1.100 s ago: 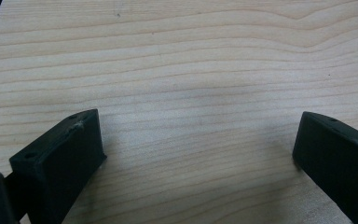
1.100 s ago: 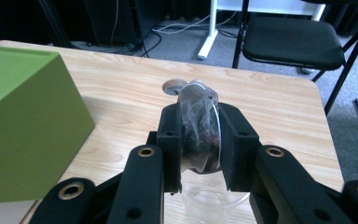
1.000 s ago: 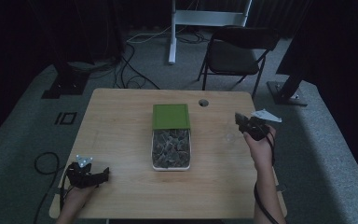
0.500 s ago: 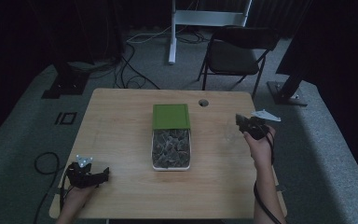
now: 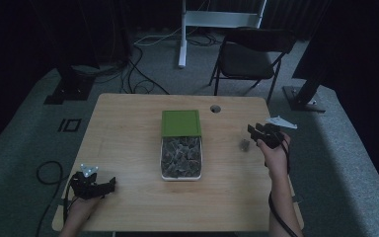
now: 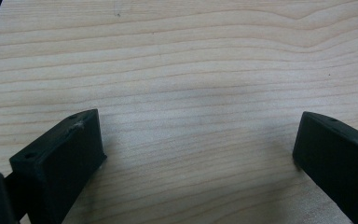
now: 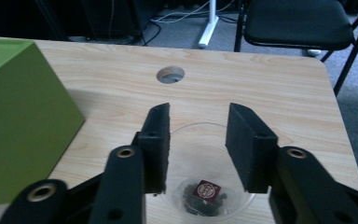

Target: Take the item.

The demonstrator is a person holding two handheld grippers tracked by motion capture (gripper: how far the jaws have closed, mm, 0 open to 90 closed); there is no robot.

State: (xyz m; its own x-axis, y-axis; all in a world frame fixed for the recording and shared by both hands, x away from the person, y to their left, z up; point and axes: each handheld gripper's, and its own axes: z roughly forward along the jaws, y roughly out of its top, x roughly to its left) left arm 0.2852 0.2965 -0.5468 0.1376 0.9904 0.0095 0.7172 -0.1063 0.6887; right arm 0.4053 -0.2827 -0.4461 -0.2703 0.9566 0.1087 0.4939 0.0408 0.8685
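A clear plastic cup (image 7: 196, 161) stands on the wooden table (image 5: 128, 128), near its right side, with a tea bag (image 7: 206, 190) lying in it. My right gripper (image 7: 198, 140) hovers just above the cup (image 5: 245, 144). Its jaws have just been opening and the pads have nothing between them. A white tray (image 5: 180, 177) full of dark tea bags sits mid-table with a green lid (image 5: 180, 122) behind it. My left gripper (image 5: 109, 183) rests open at the table's front left corner, over bare wood (image 6: 198, 140).
A round cable hole (image 5: 215, 108) lies behind the cup. A black folding chair (image 5: 249, 57) and a white stand (image 5: 182, 34) are beyond the table. Cables run over the grey floor at the left. The green lid (image 7: 18, 116) is close to the right gripper's left side.
The right gripper's jaws have parted a little over the cup. Both hands stay where they were.
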